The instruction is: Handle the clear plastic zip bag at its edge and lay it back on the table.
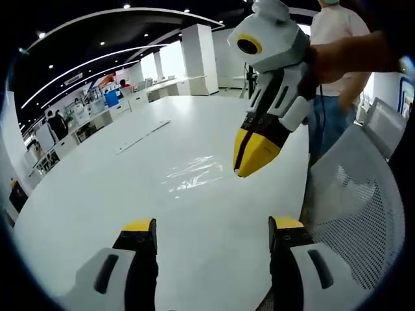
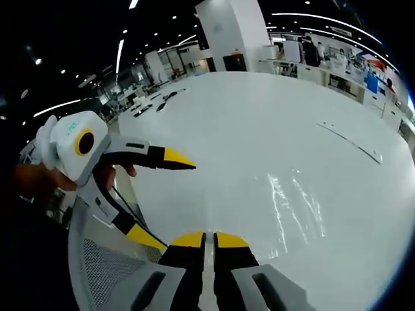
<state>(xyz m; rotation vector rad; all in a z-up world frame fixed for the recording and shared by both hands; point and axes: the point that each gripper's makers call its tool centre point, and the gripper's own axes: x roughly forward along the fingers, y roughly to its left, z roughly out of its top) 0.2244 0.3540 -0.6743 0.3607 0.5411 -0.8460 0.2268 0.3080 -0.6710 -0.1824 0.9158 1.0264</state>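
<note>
- An open-plan office; a long white table (image 1: 97,188) runs through the floor
- Rows of desks (image 1: 139,94) stand behind it; strip lights (image 1: 97,68) line the dark ceiling
- A white pillar (image 2: 237,32) rises beyond; a mesh office chair (image 1: 363,214) sits beside the table

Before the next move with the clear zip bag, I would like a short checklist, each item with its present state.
1. Clear plastic zip bag lies flat on the white table: ok.
2. Left gripper open, ready to take an edge: ok; its jaws stand wide apart.
3. Right gripper open: not ok; its yellow tips are together.
4. Either gripper already holds the bag: not ok; the left is empty, and nothing visible sits between the right's tips.
5. Bag edge clearly located: cannot tell; only glare and faint creases show.
6. Table near the bag free of obstacles: ok; the thin strip lies farther off.
</note>
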